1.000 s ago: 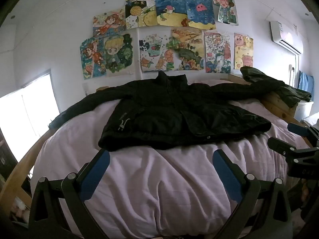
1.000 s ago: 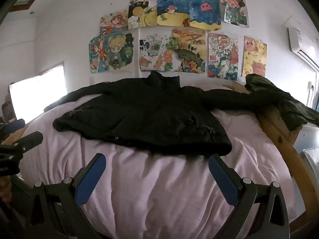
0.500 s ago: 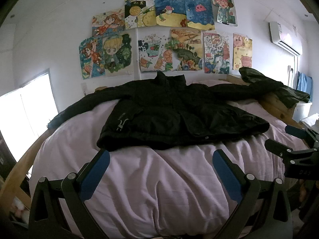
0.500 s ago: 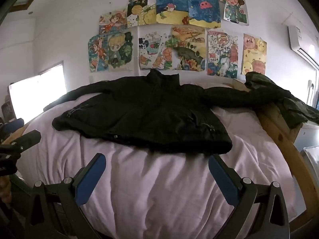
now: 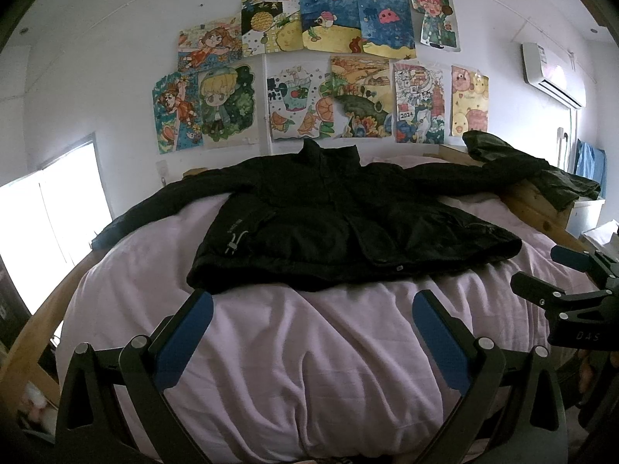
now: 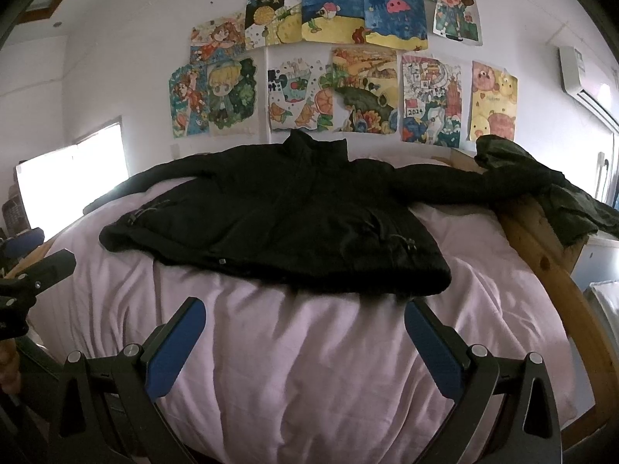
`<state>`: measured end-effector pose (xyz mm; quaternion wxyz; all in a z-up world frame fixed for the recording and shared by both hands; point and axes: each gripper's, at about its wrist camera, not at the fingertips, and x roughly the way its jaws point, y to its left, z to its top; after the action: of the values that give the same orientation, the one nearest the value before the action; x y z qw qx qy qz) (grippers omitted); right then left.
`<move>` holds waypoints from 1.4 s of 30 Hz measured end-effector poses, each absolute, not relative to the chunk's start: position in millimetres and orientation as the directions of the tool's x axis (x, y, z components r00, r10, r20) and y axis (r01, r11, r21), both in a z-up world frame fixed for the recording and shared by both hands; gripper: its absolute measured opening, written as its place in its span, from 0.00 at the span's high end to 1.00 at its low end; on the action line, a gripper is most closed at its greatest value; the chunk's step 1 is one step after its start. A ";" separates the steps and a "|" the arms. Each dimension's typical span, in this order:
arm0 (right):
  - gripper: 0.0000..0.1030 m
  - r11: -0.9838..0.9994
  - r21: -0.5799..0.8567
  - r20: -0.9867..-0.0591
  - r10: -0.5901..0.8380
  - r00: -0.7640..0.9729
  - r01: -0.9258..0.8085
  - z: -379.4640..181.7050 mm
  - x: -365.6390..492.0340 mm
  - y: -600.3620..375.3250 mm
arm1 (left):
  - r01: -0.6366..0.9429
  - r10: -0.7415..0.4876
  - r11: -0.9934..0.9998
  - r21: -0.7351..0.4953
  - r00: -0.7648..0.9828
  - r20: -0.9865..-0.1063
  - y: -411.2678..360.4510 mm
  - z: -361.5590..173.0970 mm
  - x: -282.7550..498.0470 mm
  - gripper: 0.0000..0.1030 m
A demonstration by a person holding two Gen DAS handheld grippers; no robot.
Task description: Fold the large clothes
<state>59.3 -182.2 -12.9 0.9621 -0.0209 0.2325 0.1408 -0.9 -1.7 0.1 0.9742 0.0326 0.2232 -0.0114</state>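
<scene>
**Positioning Both Grippers Ahead of the First Fold**

Lying flat and front-up on the bed [image 5: 309, 348], the black jacket [image 5: 340, 228] occupies the far half of the pale pink cover, collar toward the wall edge and hem toward the near edge. Its left sleeve runs out to the bed's left edge; its right sleeve reaches the wooden frame [image 6: 541, 239] at the right edge, where it meets a second dark garment [image 6: 572, 208] draped over the rail.

The left gripper [image 5: 312, 332] hovers above the near edge with jaws wide apart, holding nothing. The right gripper [image 6: 305, 332] is in the same condition: jaws apart, empty, just short of the hem's right corner.

**Handling.** The jacket appears padded, so judge it soft but bulky, moderately heavy, with a smooth shell that may slide on the cover. Thick layers will likely resist a sharp crease and spring back. Recommended hold points: a sleeve cuff or the shoulder seam for folding each sleeve inward, then the two hem corners for the body fold. Pinch deeply enough to catch all layers, not the shell alone.

**Markings.** A small pale logo sits near the pocket toggle [image 5: 234, 245]; it is too small to read. One wall drawing [image 6: 429, 102] bears "2024". The right gripper body, seen from the left wrist camera, shows "DAS".
</scene>
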 end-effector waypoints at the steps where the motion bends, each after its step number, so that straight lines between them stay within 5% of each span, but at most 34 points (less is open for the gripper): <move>1: 0.00 0.959 0.026 -0.454 0.261 0.852 -0.281 -12.8 59.5 -182.3 | 0.037 -0.008 0.998 0.058 0.900 -0.435 -1.6 0.1 -0.9 0.02; 42: 0.00 0.959 0.034 -0.462 0.264 0.847 -0.281 -13.8 61.6 -181.2 | 0.039 -0.011 0.998 0.056 0.899 -0.438 -4.9 0.4 -2.1 0.02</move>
<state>61.6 -181.2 -13.8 0.9608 -0.0173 0.2377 0.1418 -2.1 -4.9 0.4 0.9738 0.0315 0.2247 -0.0128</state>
